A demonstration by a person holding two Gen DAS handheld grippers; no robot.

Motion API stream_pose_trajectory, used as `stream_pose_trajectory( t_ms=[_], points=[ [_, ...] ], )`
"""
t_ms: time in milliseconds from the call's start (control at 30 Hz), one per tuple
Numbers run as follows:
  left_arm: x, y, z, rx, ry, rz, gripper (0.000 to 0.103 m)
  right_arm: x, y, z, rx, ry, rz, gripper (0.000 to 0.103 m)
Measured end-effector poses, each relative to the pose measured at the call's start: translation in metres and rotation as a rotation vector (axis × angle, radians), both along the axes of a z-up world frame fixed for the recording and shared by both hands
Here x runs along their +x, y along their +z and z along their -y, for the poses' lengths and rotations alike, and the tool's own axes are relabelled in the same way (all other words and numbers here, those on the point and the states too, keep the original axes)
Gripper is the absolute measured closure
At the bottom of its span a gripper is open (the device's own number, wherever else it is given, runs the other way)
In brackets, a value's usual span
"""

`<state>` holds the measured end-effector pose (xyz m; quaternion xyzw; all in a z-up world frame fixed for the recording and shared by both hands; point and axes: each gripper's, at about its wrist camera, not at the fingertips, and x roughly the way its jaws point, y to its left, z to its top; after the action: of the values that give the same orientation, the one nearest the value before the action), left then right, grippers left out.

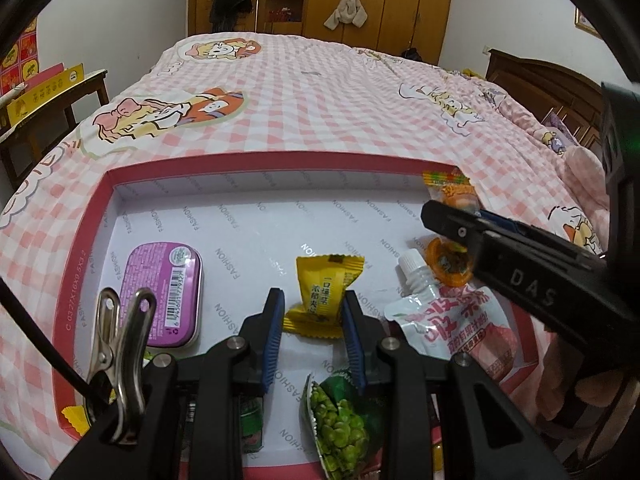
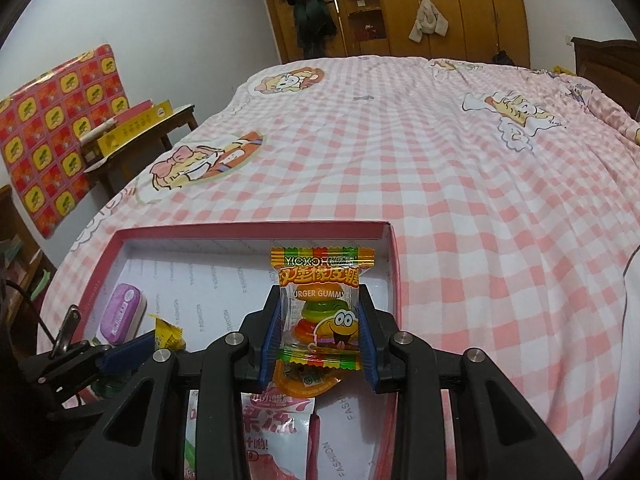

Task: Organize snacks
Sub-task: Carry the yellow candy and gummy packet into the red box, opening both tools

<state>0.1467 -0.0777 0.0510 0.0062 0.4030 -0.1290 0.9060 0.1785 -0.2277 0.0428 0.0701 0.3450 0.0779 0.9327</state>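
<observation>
Snacks sit in one shallow red-rimmed box [image 1: 105, 184] on the pink checked bedspread [image 1: 320, 100]: one purple tin [image 1: 166, 294], one yellow wrapped candy [image 1: 326, 290], one white-capped pink drink pouch [image 1: 452, 320], one orange jelly cup [image 1: 448, 266], one bag of green peas [image 1: 340, 424] and one burger gummy packet [image 2: 320, 308]. A small green packet [image 1: 252, 424] shows partly behind the near gripper, too hidden to name.

Most of the box's white floor toward the far wall lies bare, with wide room between the tin and the candy; the pouch and jelly cup crowd the right wall, the pouch overhanging that rim. The bed beyond the box is open all round.

Left gripper [image 1: 314, 332] stands with its blue pads [image 1: 274, 344] on either side of the yellow candy's lower end, close against the wrapper; whether they press it I cannot tell. Right gripper [image 2: 320, 332] is clenched on the burger gummy packet, pads tight on both side edges, holding it upright above the jelly cup near the box's far right corner.
</observation>
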Motion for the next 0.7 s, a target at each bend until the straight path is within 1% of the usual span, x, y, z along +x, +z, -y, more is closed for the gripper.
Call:
stream_pose_trajectory(
  t_ms=[167, 200, 267, 333, 367, 433, 533, 600, 700],
  points=[
    [-0.001, 0.001, 0.001, 0.004, -0.004, 0.003, 0.073, -0.002, -0.001, 0.000, 0.019, 0.013, 0.006, 0.067],
    [-0.001, 0.001, 0.001, 0.006, -0.004, 0.005, 0.073, -0.002, -0.001, 0.000, 0.022, 0.015, 0.006, 0.066],
    [-0.002, 0.000, 0.002, 0.013, -0.008, 0.008, 0.072, -0.003, 0.000, -0.001, 0.028, 0.022, 0.006, 0.060],
    [-0.003, 0.000, 0.004, 0.015, -0.015, 0.005, 0.067, -0.005, 0.001, -0.004, 0.026, 0.029, 0.011, 0.051],
    [-0.003, 0.001, 0.005, 0.013, -0.020, 0.003, 0.065, -0.005, 0.001, -0.005, 0.025, 0.032, 0.012, 0.050],
    [-0.005, 0.002, 0.006, 0.004, -0.030, 0.003, 0.057, -0.006, 0.002, -0.007, 0.024, 0.038, 0.012, 0.045],
    [-0.008, 0.004, 0.008, 0.005, -0.035, 0.002, 0.053, -0.009, 0.004, -0.009, 0.022, 0.048, 0.016, 0.039],
    [-0.011, 0.006, 0.009, 0.011, -0.039, 0.003, 0.052, -0.012, 0.006, -0.009, 0.022, 0.051, 0.024, 0.037],
    [-0.015, 0.011, 0.008, 0.005, -0.048, 0.004, 0.048, -0.017, 0.010, -0.009, 0.034, 0.056, 0.035, 0.036]
  ],
)
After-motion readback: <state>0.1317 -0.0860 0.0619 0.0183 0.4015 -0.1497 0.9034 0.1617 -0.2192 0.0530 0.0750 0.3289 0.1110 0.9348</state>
